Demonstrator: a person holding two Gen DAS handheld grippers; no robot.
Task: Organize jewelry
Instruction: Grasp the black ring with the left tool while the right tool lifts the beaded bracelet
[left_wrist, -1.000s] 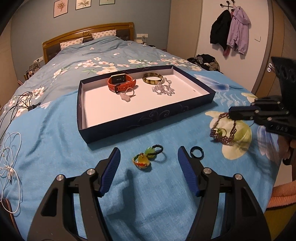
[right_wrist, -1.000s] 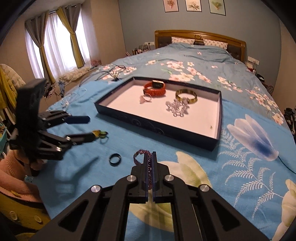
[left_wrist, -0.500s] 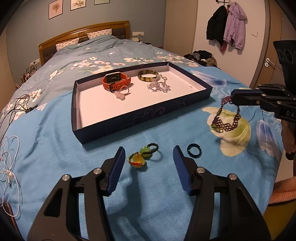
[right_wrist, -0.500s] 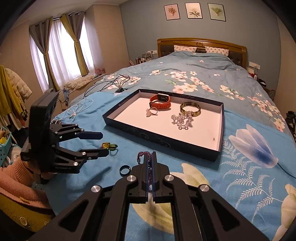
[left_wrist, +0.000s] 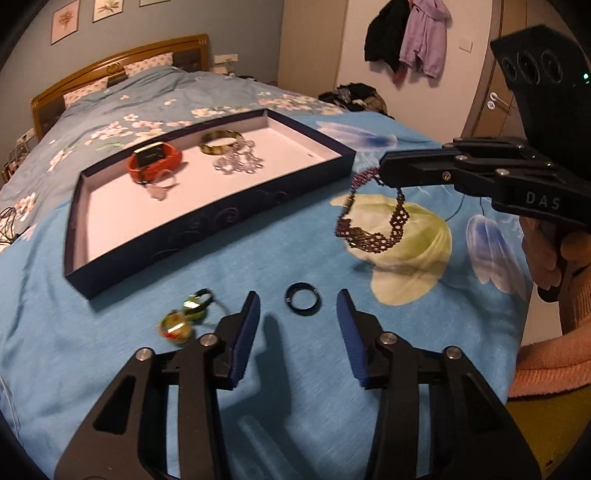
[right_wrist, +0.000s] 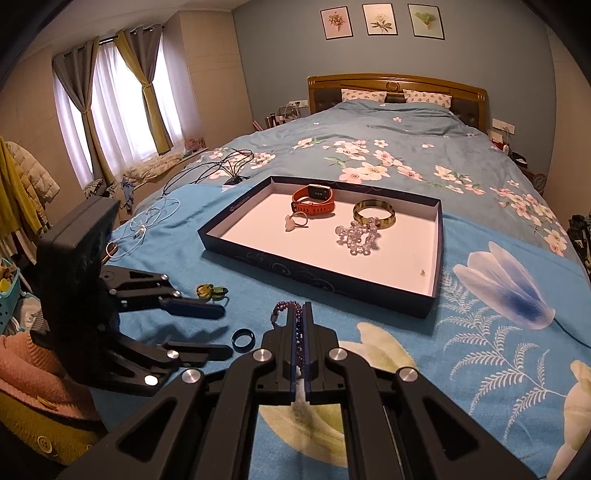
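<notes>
Purple beaded bracelet (left_wrist: 373, 225) pinched in right gripper (left_wrist: 384, 173), hanging clear of the quilt (left_wrist: 110, 369). Left gripper (left_wrist: 298, 325) closing, pads not touching the black ring (left_wrist: 303, 299) lying between them. Green rings (left_wrist: 186, 314) just left. Tray (left_wrist: 207, 236) beyond (watch (left_wrist: 155, 164), bangle (left_wrist: 219, 144), crystal beads (left_wrist: 238, 164) inside).

Warm, dim indoor light fills both views. Daylight glows through the curtained window (right_wrist: 110, 107), far left of the jewelry tray (right_wrist: 436, 291). The left gripper (left_wrist: 297, 308) throws a soft shadow on the bedspread (left_wrist: 110, 369). Motion blur smears the green rings (left_wrist: 184, 317) beside the tray; fisheye bends and darkens the edges.
</notes>
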